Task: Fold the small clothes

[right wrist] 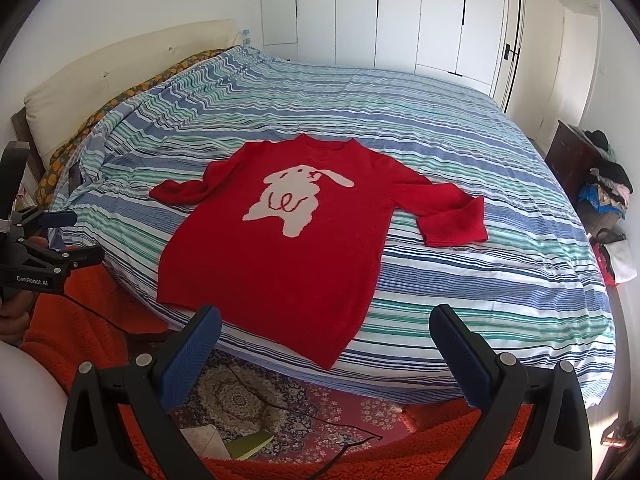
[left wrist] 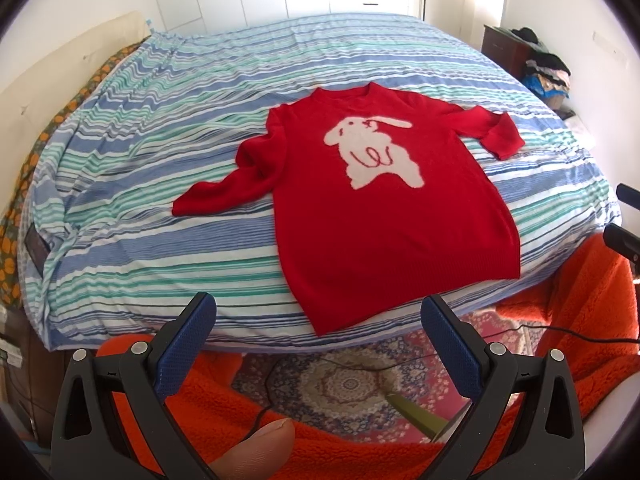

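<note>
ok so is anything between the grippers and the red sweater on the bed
Nothing visible. The red sweater lies flat on the striped bedspread, with nothing on it. The left gripper and right gripper are both open, just short of its hem.

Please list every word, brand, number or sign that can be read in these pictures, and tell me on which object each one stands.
"GenRobot.AI": white letters on the black body of the left tongs, seen in the right wrist view.
The red sweater carries a white rabbit picture with red squiggles; I read no letters there.
Dark patch on the striped bedspread: nothing readable.
</note>
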`<state>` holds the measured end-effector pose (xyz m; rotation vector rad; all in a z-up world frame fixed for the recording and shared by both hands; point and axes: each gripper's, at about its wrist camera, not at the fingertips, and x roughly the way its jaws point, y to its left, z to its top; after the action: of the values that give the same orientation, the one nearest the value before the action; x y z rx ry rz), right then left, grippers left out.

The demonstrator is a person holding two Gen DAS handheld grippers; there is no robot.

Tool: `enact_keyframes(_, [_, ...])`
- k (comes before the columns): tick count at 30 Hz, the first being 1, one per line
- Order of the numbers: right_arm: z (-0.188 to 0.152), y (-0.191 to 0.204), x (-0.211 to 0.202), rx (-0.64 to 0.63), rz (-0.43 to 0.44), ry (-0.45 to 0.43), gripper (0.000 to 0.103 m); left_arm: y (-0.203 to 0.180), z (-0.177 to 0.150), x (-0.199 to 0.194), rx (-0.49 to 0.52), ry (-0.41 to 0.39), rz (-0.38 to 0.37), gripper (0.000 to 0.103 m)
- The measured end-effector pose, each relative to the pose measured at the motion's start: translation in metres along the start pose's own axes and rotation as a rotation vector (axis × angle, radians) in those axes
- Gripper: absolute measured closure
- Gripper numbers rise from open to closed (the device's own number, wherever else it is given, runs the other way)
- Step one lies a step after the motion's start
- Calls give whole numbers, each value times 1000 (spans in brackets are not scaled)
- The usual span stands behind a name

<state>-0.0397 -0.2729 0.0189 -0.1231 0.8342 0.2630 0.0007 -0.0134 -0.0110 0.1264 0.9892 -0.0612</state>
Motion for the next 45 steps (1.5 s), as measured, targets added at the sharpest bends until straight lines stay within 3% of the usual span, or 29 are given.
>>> enact_keyframes(45, [-2, 3, 3, 3, 11, 4, 0, -3, -4, 1, 13, -1, 10, 1])
